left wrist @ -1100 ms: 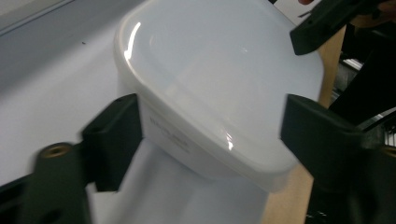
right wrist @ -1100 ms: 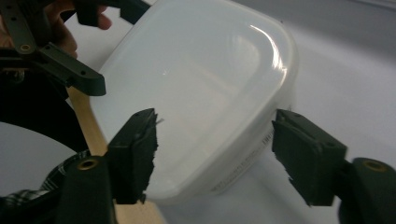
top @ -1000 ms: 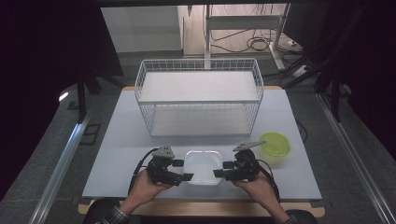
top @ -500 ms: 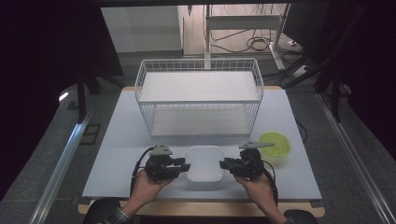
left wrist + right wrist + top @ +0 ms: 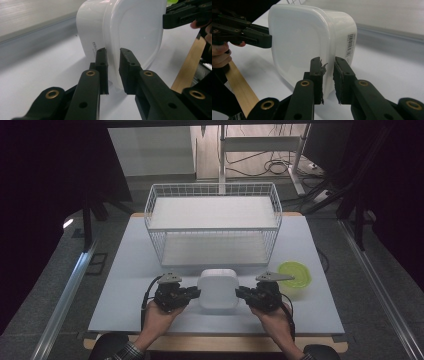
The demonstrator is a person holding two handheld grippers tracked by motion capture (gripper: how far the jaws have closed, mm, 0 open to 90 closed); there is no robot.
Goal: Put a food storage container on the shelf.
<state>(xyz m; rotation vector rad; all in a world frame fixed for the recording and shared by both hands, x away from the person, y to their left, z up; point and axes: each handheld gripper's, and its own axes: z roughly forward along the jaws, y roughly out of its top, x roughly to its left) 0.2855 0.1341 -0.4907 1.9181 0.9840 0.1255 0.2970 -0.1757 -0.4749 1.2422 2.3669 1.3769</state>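
A white plastic container sits between my two grippers near the table's front edge. Its wide rimmed face is turned toward the person's side. My left gripper has just been closing, and its pads now clamp the container's left rim. My right gripper has also just been closing and pinches the opposite rim. A barcode label shows on the container's side wall. Each gripper view shows the other gripper at the far rim. I cannot tell whether the container touches the table.
A white wire basket stands behind the container across the middle of the pale table. A lime-green bowl rests just right of my right gripper. The wooden front edge runs close below both hands.
Both grippers' jaws have narrowed onto the container's rims. The container now sits slightly higher in the high view and shows a flat face instead of its open hollow.
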